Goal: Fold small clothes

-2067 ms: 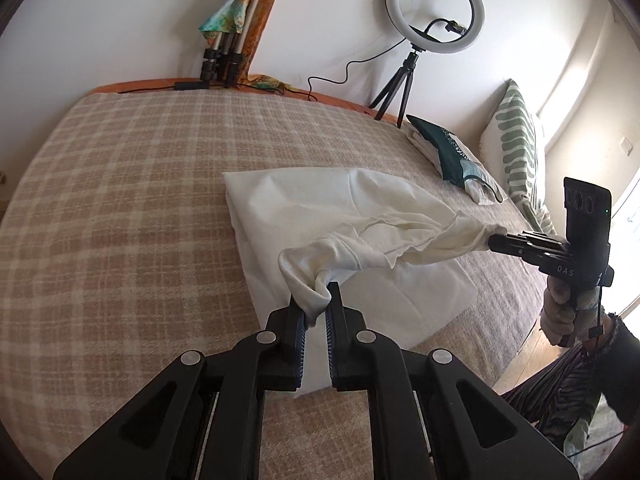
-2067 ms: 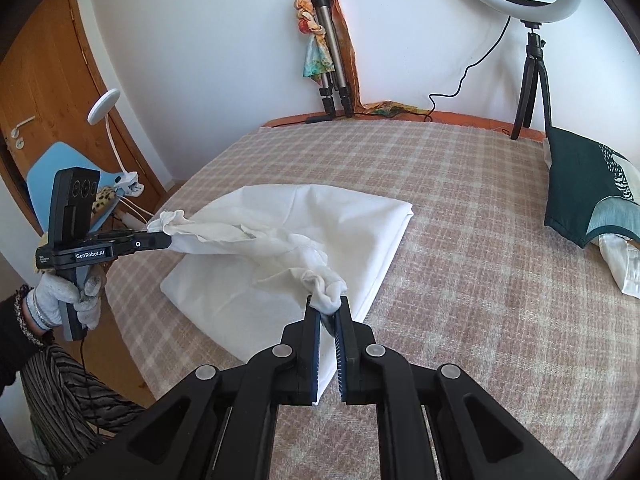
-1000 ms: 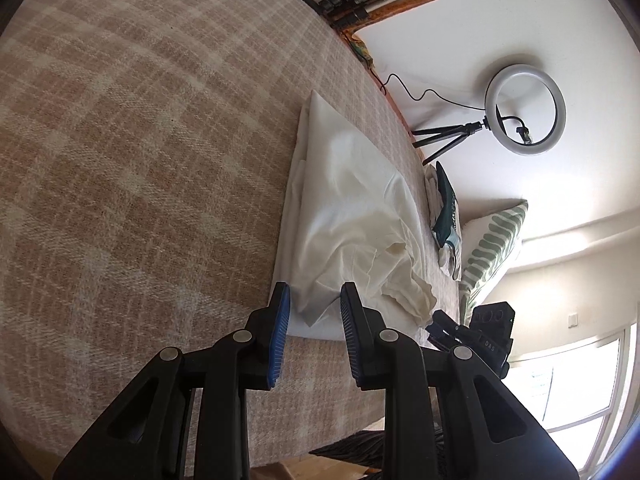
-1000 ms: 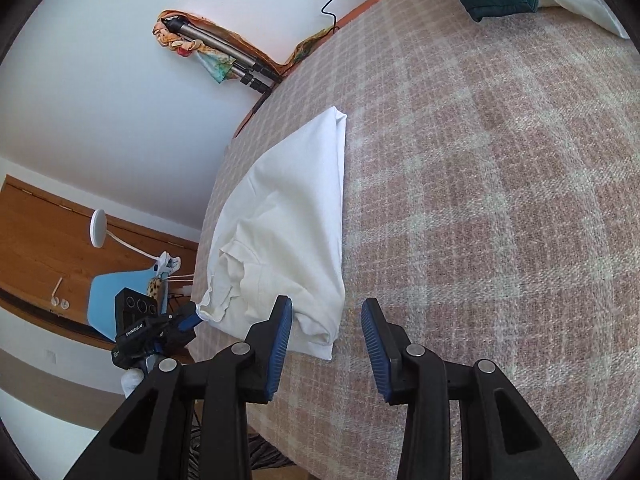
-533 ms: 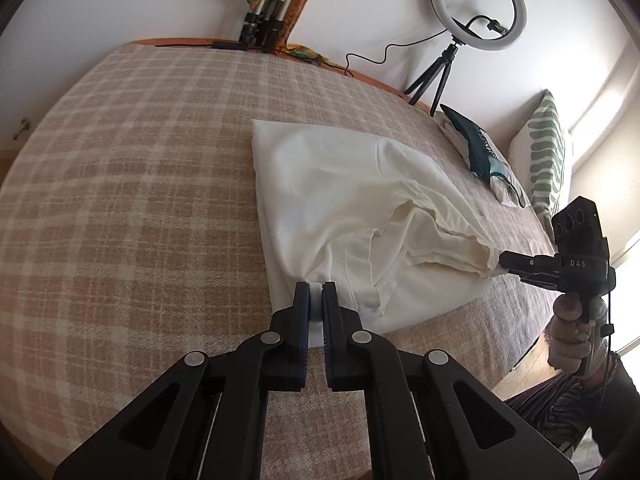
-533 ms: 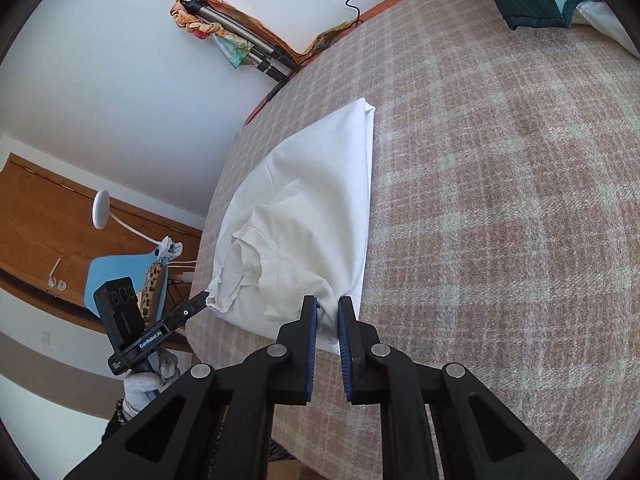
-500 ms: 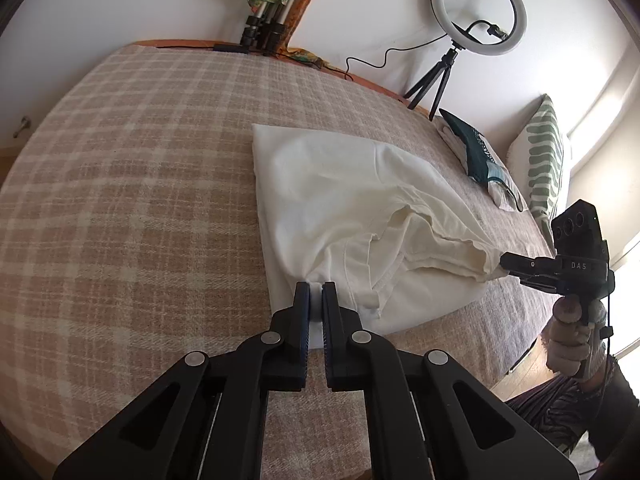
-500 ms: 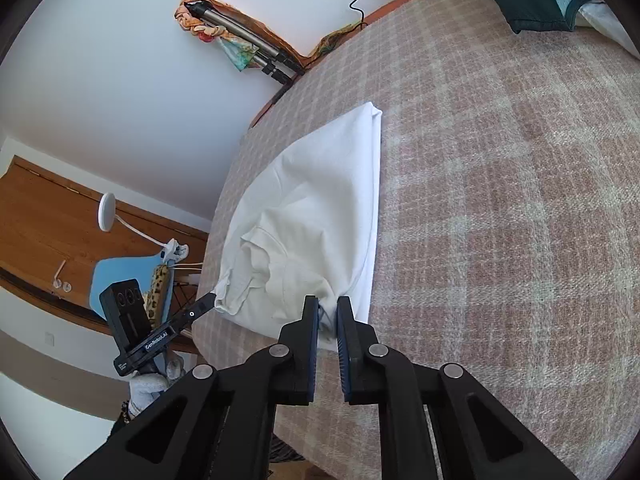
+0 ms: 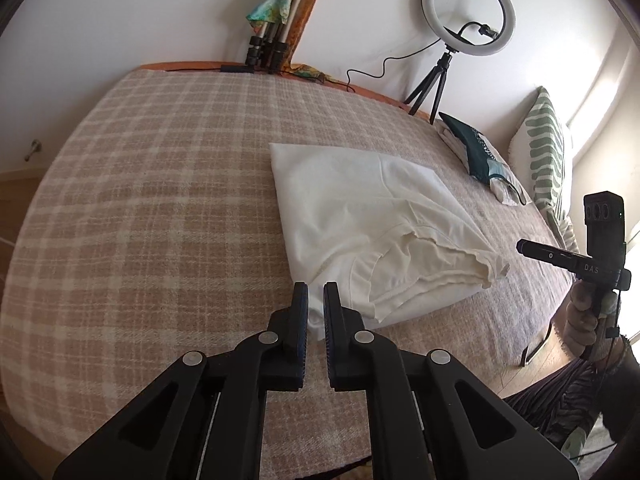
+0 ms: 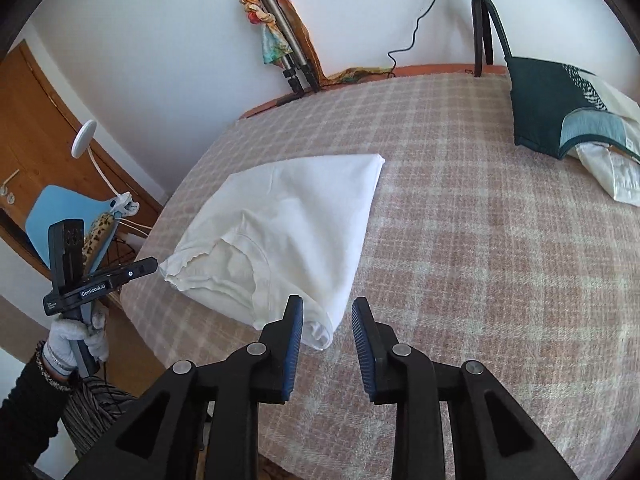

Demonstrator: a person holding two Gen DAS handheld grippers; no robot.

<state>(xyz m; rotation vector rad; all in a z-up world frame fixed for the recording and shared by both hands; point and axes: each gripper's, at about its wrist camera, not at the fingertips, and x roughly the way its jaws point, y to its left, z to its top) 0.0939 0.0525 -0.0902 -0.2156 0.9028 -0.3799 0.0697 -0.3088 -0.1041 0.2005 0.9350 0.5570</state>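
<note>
White cotton, the small folded T-shirt [image 10: 296, 232] lay flat on the beige plaid bedspread [image 10: 460, 280], collar side toward you. Your right gripper [image 10: 326, 332] stood spread, straddling the near corner; your left gripper [image 9: 315, 312] showed a narrow gap, pinching nothing. For a tidy next fold, you needed to grasp both near corners evenly and carry them across together.

Plaid bed [image 10: 460, 240]: folded white garment [image 10: 296, 216] near front edge, dark teal clothing pile [image 10: 560, 108] at far-right corner.
</note>
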